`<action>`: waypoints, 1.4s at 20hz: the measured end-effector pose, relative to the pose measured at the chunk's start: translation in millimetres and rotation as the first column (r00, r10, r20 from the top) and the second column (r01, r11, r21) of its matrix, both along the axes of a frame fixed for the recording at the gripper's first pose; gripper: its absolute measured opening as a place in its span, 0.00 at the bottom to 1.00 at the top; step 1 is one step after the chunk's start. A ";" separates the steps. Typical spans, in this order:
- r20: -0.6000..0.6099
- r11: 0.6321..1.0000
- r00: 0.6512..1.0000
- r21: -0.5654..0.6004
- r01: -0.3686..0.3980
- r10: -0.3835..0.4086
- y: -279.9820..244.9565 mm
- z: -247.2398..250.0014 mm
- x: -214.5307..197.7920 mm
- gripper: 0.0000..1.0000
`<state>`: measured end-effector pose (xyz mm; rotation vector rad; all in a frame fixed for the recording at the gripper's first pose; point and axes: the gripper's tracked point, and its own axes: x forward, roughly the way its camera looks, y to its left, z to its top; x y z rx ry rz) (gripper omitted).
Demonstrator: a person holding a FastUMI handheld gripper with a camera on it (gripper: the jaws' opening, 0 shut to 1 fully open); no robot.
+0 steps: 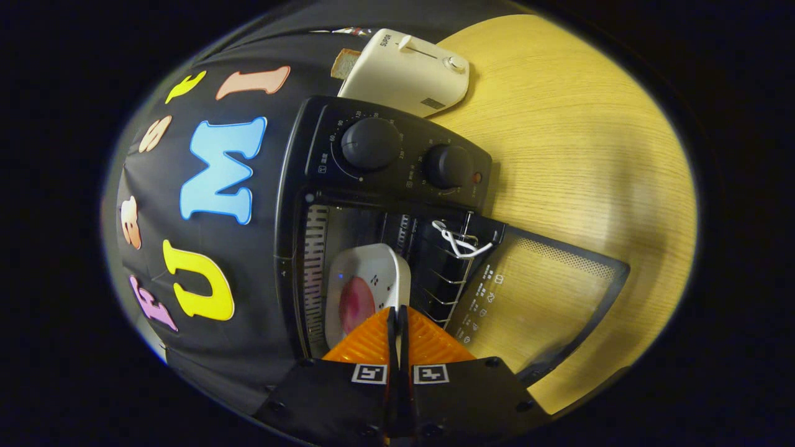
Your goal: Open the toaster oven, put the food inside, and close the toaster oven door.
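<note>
Plate with food just ahead of closed claw, inside toaster oven

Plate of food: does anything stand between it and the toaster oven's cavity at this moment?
Nothing visible does. The toaster oven has its door dropped fully open and clear of the path. The plate of food is already at the cavity mouth beside the wire rack, with the tongs closed on its near rim.
</note>
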<state>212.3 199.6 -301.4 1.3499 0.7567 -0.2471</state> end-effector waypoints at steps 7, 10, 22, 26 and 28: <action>-0.036 0.995 0.994 -0.036 0.098 -0.099 8.0 -12.4 17.2 0.02; -0.038 0.994 0.994 -0.021 0.103 -0.104 14.2 -14.4 21.4 0.03; 0.148 0.930 0.931 -0.214 -0.300 0.334 36.5 46.0 -34.5 0.97; 0.130 0.815 0.844 -0.371 -0.445 0.520 42.2 45.3 -65.8 0.97; 0.107 0.747 0.799 -0.446 -0.494 0.592 42.5 41.3 -81.8 0.98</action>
